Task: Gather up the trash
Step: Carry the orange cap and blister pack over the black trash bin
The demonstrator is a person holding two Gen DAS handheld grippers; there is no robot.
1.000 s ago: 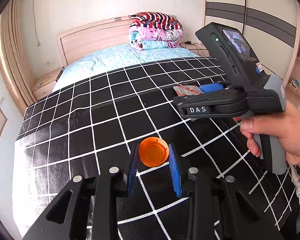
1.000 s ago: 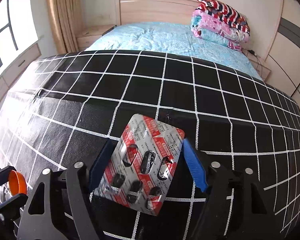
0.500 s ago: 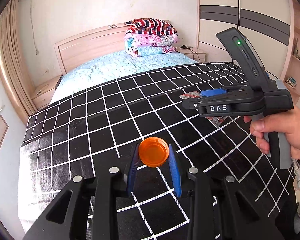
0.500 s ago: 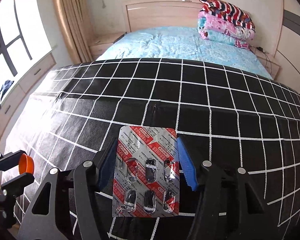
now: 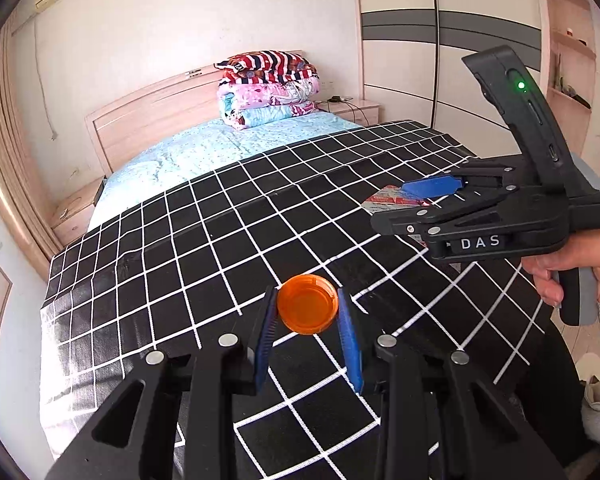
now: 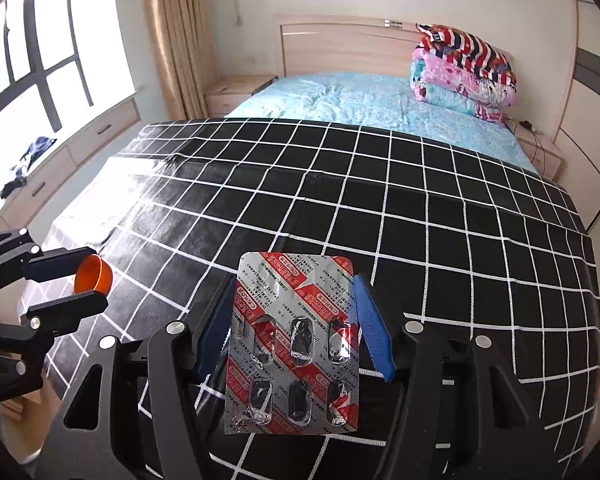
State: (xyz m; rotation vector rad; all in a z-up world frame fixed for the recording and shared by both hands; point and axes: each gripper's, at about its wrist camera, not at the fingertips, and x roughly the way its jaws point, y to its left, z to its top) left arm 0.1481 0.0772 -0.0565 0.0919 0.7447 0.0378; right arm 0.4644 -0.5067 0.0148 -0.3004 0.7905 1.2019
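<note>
The bed [image 6: 364,96] fills most of both views, its wooden headboard [image 6: 340,48] against a pale wall. A light blue sheet [image 5: 204,152] covers the head end; a black cover with a white grid [image 6: 380,208] lies over the rest, wrinkled along a seam near the middle. A wardrobe [image 5: 440,40] with grey bands stands to the right of the bed, with open shelves [image 5: 568,76] beyond it. On the other side are a window [image 6: 32,60], a beige curtain [image 6: 176,36] and a low drawer unit [image 6: 60,160] with a dark cloth [image 6: 28,160] lying on top. A bedside cabinet [image 6: 236,92] sits at each side of the headboard. Folded quilts [image 5: 268,88], striped on top and pink and blue below, are stacked at the head of the bed, well apart from both tools.

The left tool [image 5: 307,322] hangs above the near part of the grid cover, its blue pads [image 5: 350,344] pressed against the sides of an orange cap [image 5: 307,309], hollow side toward the camera. The right tool [image 6: 294,330] is clamped on a blister pack [image 6: 294,340], silver with red print; the pack stands upright between the fingers, its pockets torn open. Both things are held off the cover.

From the left wrist view, the right tool [image 5: 428,188] sits to the right, gripped by a right hand [image 5: 580,264], a green light [image 5: 521,85] on its body; a corner of the pack shows under its blue finger.
</note>
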